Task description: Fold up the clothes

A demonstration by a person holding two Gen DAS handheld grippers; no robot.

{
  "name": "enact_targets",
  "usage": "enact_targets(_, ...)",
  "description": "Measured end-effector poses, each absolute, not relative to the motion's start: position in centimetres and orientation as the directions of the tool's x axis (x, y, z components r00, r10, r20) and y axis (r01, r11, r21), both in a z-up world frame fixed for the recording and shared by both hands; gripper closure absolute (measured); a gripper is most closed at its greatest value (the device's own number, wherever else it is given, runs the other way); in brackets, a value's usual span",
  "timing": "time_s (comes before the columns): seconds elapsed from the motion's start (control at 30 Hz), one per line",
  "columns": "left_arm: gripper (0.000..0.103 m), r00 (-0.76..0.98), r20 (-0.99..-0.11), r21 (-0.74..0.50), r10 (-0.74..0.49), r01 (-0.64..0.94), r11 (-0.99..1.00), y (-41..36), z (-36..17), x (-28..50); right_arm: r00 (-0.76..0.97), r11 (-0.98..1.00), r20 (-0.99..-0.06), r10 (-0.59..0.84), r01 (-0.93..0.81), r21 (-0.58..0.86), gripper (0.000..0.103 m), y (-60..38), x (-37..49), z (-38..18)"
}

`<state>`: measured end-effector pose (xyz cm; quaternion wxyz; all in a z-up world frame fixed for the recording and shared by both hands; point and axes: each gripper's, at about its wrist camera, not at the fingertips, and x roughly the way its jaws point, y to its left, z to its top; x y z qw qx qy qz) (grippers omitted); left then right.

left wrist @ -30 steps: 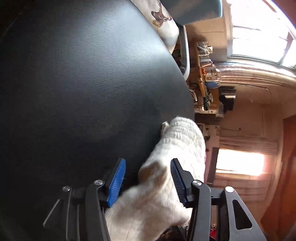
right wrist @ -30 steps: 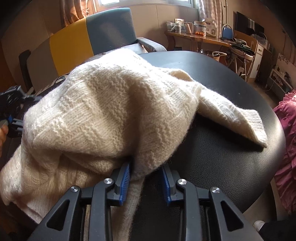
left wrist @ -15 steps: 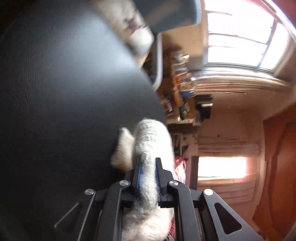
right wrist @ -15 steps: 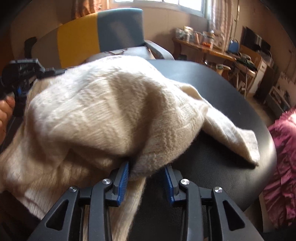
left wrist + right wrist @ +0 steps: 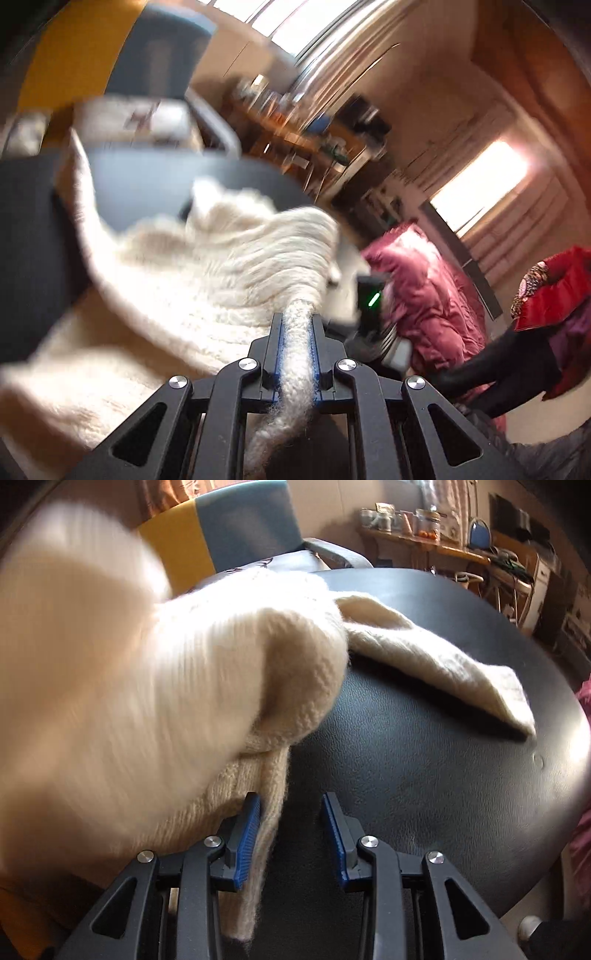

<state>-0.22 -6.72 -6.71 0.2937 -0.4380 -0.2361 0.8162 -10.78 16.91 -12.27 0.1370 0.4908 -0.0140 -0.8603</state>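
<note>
Left wrist view: left gripper [image 5: 296, 354] pinches a bunched strand of the sweater [image 5: 207, 273] between pads pressed tight on the knit; 1 s ago those pads stood spread either side of the fabric, 0.5 s ago they had just shut. View has since swung from facing down onto the table [image 5: 162, 184] to looking across it, heavy blur, so the arm is judged mid-lift w/ the cloth. Bulk of sweater lies ahead and left of the jaws.

Right wrist view: right gripper [image 5: 291, 834] jaws spread wide, wider than 0.5 s ago; a knit edge hangs against the inner face of the left pad, not clamped. Sweater mass is blurred ahead-left of the jaws, raised compared w/ 1 s ago. Sleeve [image 5: 443, 664] lies flat on the table ahead-right, unchanged.

Assessment: left side has the grab and is carrying a fold over; right side has no hold. Fold at early stage. Risk: unpinned near edge may drag.
</note>
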Motion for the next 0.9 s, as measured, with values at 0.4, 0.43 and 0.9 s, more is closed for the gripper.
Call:
enact_targets(0.4, 0.079, -0.643, -0.615, -0.639, 0.456, 0.069, -0.766, -24.8, -4.8, 3.9, -0.494, -0.955, -0.837, -0.235, 0.277, 0.105, 0.068, 15.2, -10.0, -12.4)
enact_targets(0.43, 0.073, -0.655, -0.644, -0.588, 0.395, 0.094, -0.804, -25.9, -4.2, 2.9, -0.497, -0.955, -0.836, -0.232, 0.279, 0.099, 0.068, 15.0, -10.1, -12.4)
enact_targets(0.9, 0.063, -0.410, -0.888, -0.030, 0.210, -0.404, -0.914, -16.4, -9.3, -12.9, -0.542, -0.934, -0.795, -0.274, 0.348, 0.085, 0.062, 14.5, -10.3, -13.1)
